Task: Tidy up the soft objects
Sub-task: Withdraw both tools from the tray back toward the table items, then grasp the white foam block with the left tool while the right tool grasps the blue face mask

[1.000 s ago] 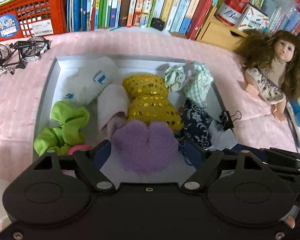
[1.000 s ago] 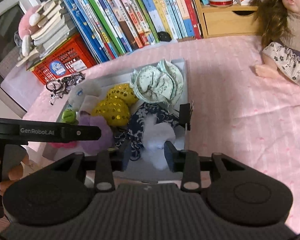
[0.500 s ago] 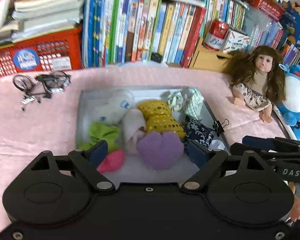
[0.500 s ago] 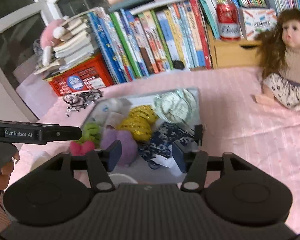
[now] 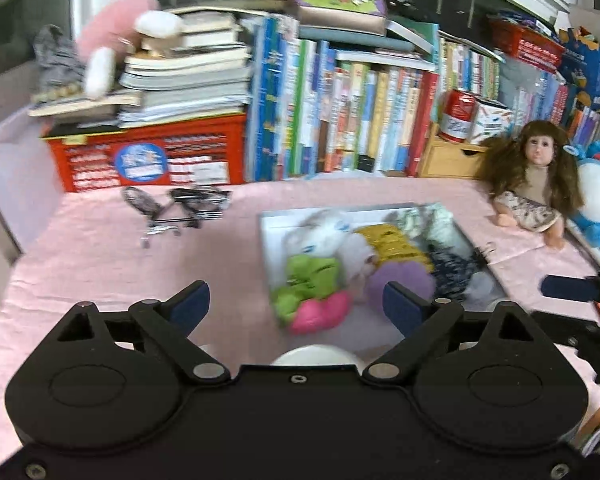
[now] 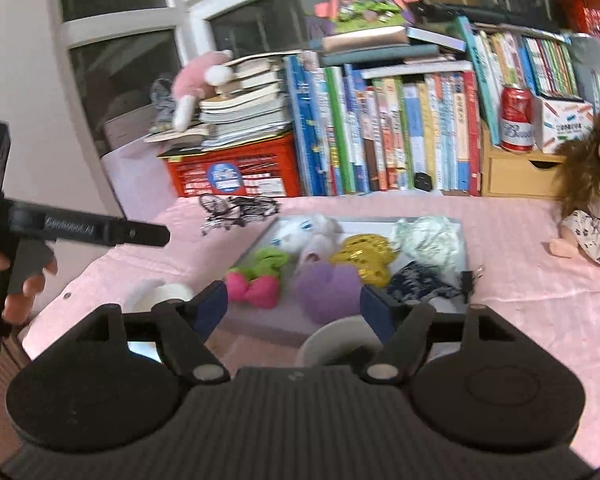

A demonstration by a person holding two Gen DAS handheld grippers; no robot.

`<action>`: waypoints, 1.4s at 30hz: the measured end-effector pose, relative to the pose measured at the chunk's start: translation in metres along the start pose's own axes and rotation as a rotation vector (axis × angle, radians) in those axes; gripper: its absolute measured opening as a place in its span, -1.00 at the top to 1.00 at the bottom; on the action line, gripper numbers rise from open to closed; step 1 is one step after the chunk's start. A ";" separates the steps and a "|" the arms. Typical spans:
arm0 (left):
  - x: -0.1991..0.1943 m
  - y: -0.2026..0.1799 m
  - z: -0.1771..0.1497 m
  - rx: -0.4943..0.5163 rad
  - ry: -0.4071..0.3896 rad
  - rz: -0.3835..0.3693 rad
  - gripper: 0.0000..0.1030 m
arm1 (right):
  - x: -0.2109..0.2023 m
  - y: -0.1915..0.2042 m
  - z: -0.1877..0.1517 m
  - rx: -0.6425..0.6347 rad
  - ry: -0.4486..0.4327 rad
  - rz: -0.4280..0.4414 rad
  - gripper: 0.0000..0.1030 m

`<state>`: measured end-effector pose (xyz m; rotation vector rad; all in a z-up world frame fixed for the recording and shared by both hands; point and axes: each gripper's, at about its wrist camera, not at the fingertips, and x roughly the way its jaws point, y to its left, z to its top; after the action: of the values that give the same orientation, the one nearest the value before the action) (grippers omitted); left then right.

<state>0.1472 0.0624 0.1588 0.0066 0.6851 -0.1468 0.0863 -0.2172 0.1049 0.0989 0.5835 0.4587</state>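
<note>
A shallow grey tray [image 6: 463, 240] on the pink tablecloth holds several soft things: a white plush [image 6: 306, 232], a green scrunchie [image 6: 269, 261], a pink bow [image 6: 254, 286], a purple fluffy piece [image 6: 328, 290], a gold sequin bow [image 6: 366, 256], a pale green cloth [image 6: 430, 238] and a dark floral cloth [image 6: 414, 284]. The tray [image 5: 267, 248] also shows in the left wrist view, blurred. My left gripper [image 5: 296, 306] is open and empty, held back from the tray. My right gripper [image 6: 294, 306] is open and empty, above the tray's near edge.
A doll [image 6: 592, 208] sits at the right. A toy bicycle [image 6: 236, 208] stands left of the tray. A red crate [image 6: 236, 172], a row of books [image 6: 384, 136] and a wooden drawer [image 6: 520, 172] line the back. White cups [image 6: 340, 344] stand near the front edge.
Both grippers have pulled back and up from the tray, so more of the table and shelf shows. The right gripper's fingers have opened wider. The left view has swung left.
</note>
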 end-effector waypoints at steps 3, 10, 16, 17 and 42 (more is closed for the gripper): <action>-0.010 0.015 -0.016 0.006 -0.013 0.039 -0.83 | -0.003 0.020 -0.019 -0.031 -0.024 0.001 -0.66; -0.014 0.046 -0.058 -0.045 -0.030 0.067 -0.85 | 0.003 0.065 -0.067 -0.095 -0.051 -0.030 -0.69; 0.007 0.060 -0.081 -0.065 -0.005 0.099 -0.85 | 0.021 0.101 -0.116 -0.174 -0.050 -0.035 -0.69; 0.010 0.062 -0.083 -0.076 0.001 0.097 -0.85 | 0.022 0.106 -0.121 -0.185 -0.057 -0.024 -0.69; 0.047 0.115 -0.102 -0.360 0.053 -0.003 0.03 | 0.075 0.160 -0.136 -0.248 -0.046 0.037 -0.69</action>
<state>0.1347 0.1760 0.0449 -0.3367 0.7569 -0.0246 0.0041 -0.0461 -0.0115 -0.1158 0.4765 0.5599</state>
